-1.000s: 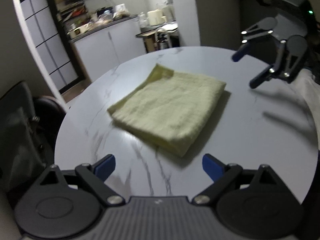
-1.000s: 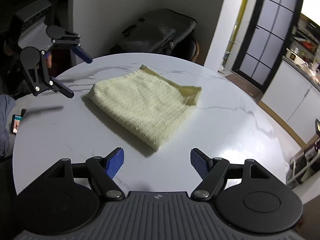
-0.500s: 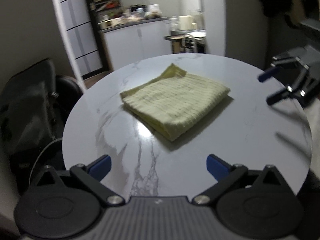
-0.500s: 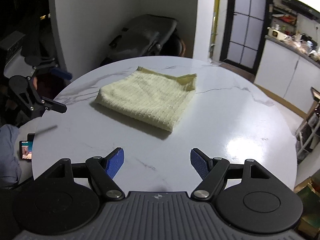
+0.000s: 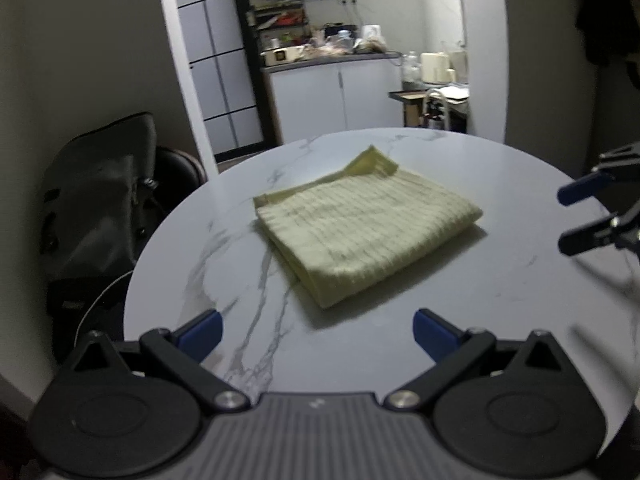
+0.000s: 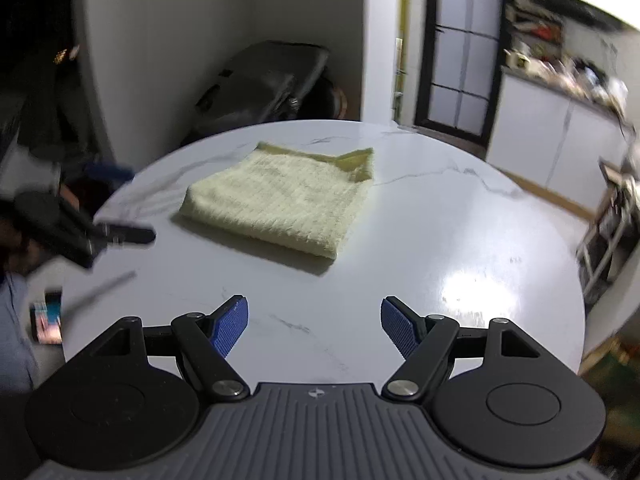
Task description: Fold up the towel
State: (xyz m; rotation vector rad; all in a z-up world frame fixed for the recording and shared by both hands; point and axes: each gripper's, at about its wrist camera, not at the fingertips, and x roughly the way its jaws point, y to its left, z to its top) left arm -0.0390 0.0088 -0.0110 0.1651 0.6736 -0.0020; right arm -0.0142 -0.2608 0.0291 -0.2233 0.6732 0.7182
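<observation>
Folded towel left on the counter, both grippers empty and clear of it

The pale yellow waffle-weave towel is seen lying folded into a thick rectangle on the round marble counter, ahead of and between the fingers of the left gripper, whose jaws are spread wide with nothing held. The right gripper is likewise held open and empty, with the towel ahead of it and slightly to its left, well apart from the blue pads. One corner at the towel's far end is seen kinked upward, so the fold is judged untidy there. If another fold is attempted, only the top layer could be pinched and the stack peeled open. The smooth counter could also let the towel be dragged rather than lifted.
</observation>
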